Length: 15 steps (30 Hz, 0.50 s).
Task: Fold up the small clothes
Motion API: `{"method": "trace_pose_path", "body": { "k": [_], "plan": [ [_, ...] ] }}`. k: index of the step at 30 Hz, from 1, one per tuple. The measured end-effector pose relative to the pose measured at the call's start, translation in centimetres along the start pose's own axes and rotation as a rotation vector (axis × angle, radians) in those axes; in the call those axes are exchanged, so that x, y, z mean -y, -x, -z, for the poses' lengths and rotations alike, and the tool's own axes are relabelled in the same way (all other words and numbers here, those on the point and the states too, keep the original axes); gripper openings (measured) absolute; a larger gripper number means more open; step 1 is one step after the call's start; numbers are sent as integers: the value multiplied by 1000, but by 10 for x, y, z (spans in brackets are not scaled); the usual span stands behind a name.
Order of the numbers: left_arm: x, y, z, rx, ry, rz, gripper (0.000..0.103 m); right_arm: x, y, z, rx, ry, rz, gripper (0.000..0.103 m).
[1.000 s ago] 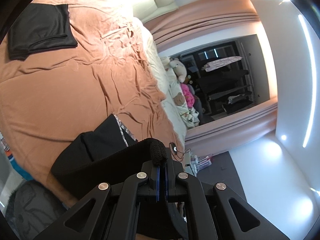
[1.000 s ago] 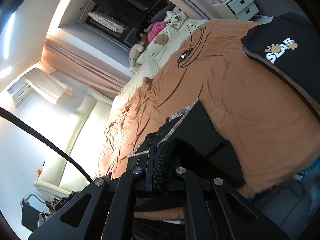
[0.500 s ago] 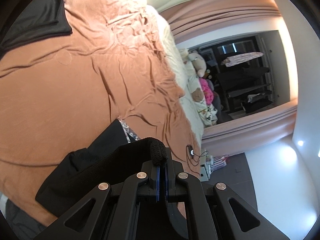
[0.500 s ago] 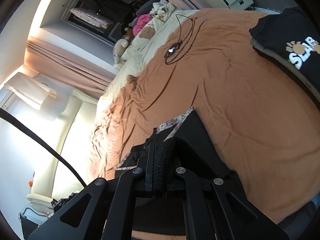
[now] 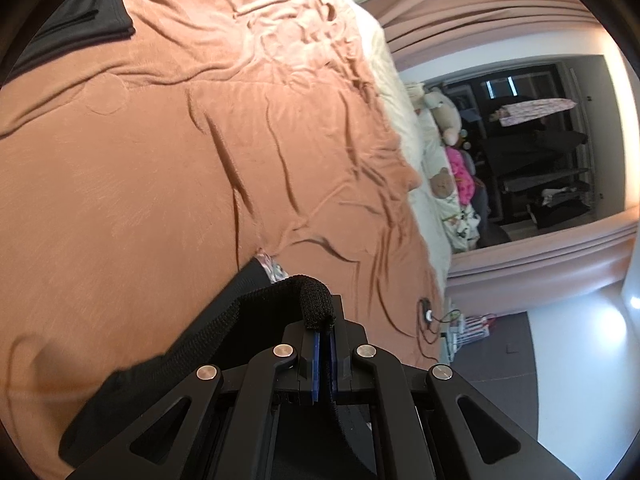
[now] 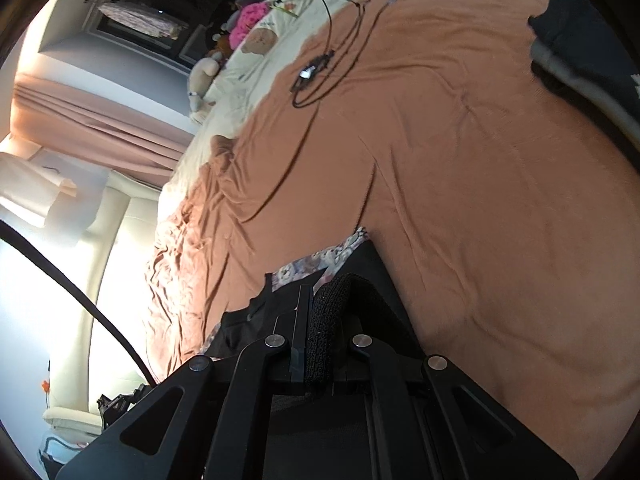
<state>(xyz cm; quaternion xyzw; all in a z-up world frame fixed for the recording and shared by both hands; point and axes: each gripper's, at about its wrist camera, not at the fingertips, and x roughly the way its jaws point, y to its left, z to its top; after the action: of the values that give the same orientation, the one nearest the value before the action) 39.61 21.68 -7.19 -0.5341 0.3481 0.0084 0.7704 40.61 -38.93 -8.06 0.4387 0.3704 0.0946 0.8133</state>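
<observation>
A thick knitted black waistband edge of a small black garment [image 5: 224,332] is pinched between the fully closed jaws of the left gripper [image 5: 322,320], the fabric bulging over the fingertips. The same black garment, with a floral-patterned lining [image 6: 320,260] showing at its edge, is clamped in the closed right gripper [image 6: 320,312]. The garment is spread over a rumpled rust-orange bedspread [image 5: 160,160], draped from both grippers. Only in the left wrist view is a folded black cloth [image 5: 80,28] seen at the far corner of the bed. Only in the right wrist view are a black printed pillow [image 6: 592,48] and a thin black cable [image 6: 92,312] seen; a coiled black cord [image 6: 320,68] with a small device lies on the bedspread.
</observation>
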Motion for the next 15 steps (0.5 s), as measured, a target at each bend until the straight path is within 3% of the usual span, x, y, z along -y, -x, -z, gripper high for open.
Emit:
{"method": "trace_pose_path", "body": {
  "k": [7, 12, 14, 15],
  "plan": [
    [-8, -50, -15, -37, -4, -82, 3, 8, -42, -17, -33, -30, 68, 3],
    [-17, -73, -20, -66, -19, -133, 3, 11, -58, -22, -47, -55, 69, 3],
    [-19, -80, -21, -102, -35, -166, 7, 11, -59, -22, -54, -64, 57, 5],
    [-18, -83, -21, -115, -42, -174, 22, 11, -57, -22, -55, -71, 33, 11]
  ]
}}
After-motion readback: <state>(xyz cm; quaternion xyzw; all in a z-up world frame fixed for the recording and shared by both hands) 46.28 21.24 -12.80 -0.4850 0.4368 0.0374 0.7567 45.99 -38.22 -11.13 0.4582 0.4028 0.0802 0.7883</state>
